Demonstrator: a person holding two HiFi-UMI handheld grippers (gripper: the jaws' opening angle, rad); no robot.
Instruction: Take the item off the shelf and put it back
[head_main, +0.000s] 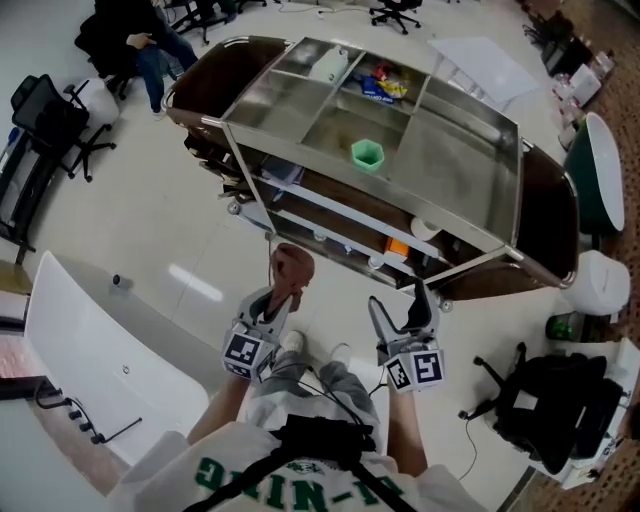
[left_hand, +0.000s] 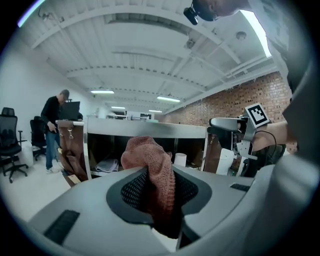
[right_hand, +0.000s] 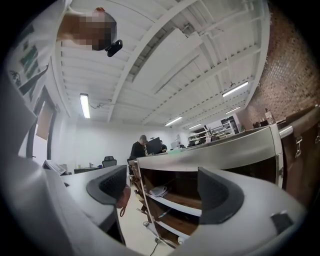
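Observation:
A reddish-brown knitted cloth (head_main: 292, 266) sticks up from my left gripper (head_main: 283, 297), which is shut on it just in front of the cart. In the left gripper view the cloth (left_hand: 146, 152) bulges above the jaws and hangs down between them, and the left gripper (left_hand: 161, 194) points at the cart's open shelves (left_hand: 107, 165). My right gripper (head_main: 400, 302) stands open and empty beside it, close to the cart's lower shelf edge. In the right gripper view the right gripper (right_hand: 162, 194) faces the wooden shelves (right_hand: 175, 197), with the cloth (right_hand: 123, 198) showing past its left pad.
The steel-topped cart (head_main: 470, 120) carries a green cup (head_main: 367, 154), snack packets (head_main: 383, 86) and a white bottle (head_main: 330, 66). An orange item (head_main: 398, 247) lies on a lower shelf. A white table (head_main: 100, 350) is at left, a black chair (head_main: 545, 400) at right, and a seated person (head_main: 140, 40) far left.

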